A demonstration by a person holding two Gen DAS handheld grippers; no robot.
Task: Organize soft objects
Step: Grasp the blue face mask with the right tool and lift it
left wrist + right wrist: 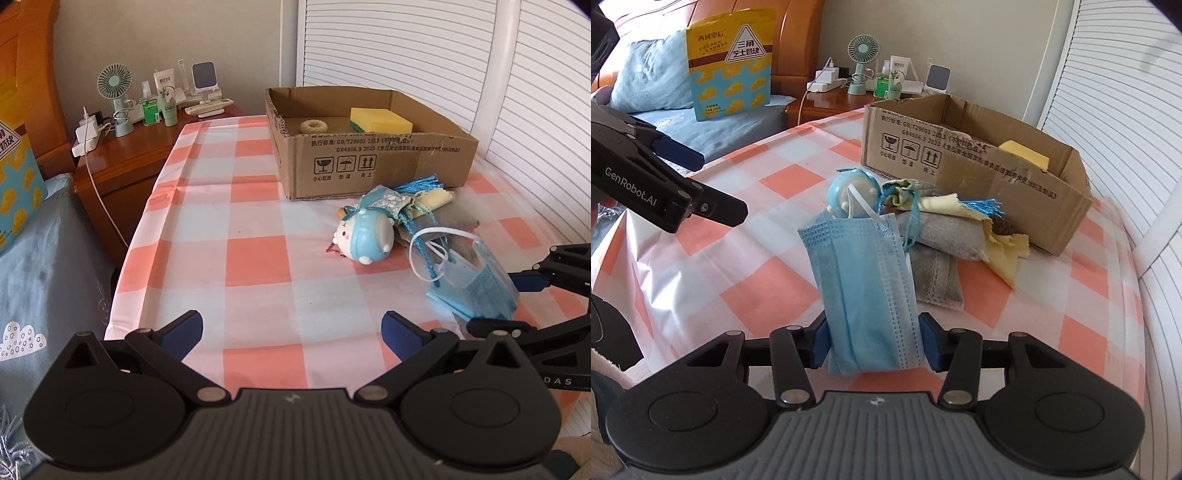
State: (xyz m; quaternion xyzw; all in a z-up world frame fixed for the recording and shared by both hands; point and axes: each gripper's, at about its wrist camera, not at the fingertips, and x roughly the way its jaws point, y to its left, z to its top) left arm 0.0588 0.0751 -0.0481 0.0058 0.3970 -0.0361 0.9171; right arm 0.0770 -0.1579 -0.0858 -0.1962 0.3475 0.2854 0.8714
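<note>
My right gripper (873, 341) is shut on a folded blue face mask (864, 288) and holds it over the checked tablecloth; the mask also shows in the left wrist view (476, 284). A blue and white plush toy (365, 234) lies beside a grey cloth pouch (945, 236), a yellow cloth (1004, 254) and a blue tassel (984, 207). The cardboard box (369, 162) behind them holds a yellow sponge (380, 120) and a small ring (313, 126). My left gripper (291, 334) is open and empty above the table's near edge.
A wooden nightstand (129, 158) at the back left carries a small fan (116, 92), bottles and chargers. A bed with a blue pillow (650, 77) and a snack bag (729, 62) lies to the left. White slatted doors (443, 55) stand behind the box.
</note>
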